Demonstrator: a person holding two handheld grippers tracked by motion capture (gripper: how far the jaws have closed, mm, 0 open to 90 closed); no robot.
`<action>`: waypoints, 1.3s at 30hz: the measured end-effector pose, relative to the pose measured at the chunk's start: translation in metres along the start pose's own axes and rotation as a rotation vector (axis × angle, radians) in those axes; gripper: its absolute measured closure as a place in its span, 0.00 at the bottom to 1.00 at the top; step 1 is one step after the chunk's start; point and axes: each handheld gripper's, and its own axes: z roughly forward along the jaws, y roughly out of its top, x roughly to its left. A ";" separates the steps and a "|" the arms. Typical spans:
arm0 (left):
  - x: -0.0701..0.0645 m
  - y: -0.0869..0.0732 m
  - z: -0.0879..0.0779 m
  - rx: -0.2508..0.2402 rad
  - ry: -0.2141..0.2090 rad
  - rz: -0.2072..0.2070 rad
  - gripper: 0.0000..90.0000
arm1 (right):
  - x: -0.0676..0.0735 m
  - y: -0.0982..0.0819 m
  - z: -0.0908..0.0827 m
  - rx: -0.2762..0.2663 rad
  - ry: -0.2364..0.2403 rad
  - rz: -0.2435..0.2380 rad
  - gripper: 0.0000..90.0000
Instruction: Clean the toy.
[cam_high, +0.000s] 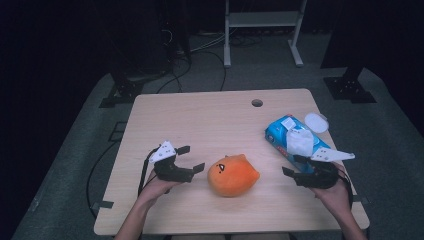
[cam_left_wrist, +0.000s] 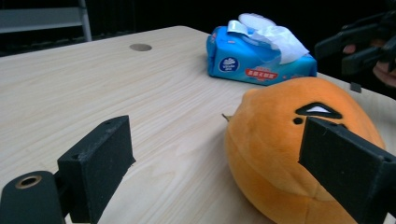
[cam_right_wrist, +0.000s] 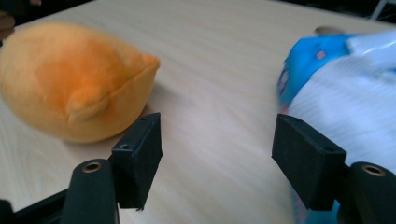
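Note:
An orange plush toy (cam_high: 233, 175) with a small face lies near the table's front middle. My left gripper (cam_high: 192, 158) is just left of it, open, its jaws wide with nothing between them. In the left gripper view the plush (cam_left_wrist: 280, 140) sits just beyond the right-hand jaw, apart from the pads. A blue tissue pack (cam_high: 292, 140) with a white tissue pulled out of it lies at the right. My right gripper (cam_high: 293, 165) hovers open between the plush and the pack. In the right gripper view the plush (cam_right_wrist: 70, 79) lies left and the pack (cam_right_wrist: 317, 60) right of the gripper (cam_right_wrist: 219, 149).
A round white lid (cam_high: 316, 121) lies beside the pack near the right edge of the wooden table (cam_high: 210, 120). A cable hole (cam_high: 257, 103) sits at the back. Beyond the table are a white rack (cam_high: 262, 30) and floor cables.

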 end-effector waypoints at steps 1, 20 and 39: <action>0.000 0.000 0.000 0.000 0.004 -0.003 0.10 | -0.003 0.004 -0.003 -0.013 -0.010 0.000 0.35; 0.009 -0.007 -0.002 0.031 0.026 0.009 0.10 | -0.057 0.042 0.011 -0.021 -0.164 0.016 0.37; 0.010 -0.005 -0.007 0.005 0.077 0.030 0.10 | -0.072 0.018 0.041 0.100 -0.235 0.107 0.70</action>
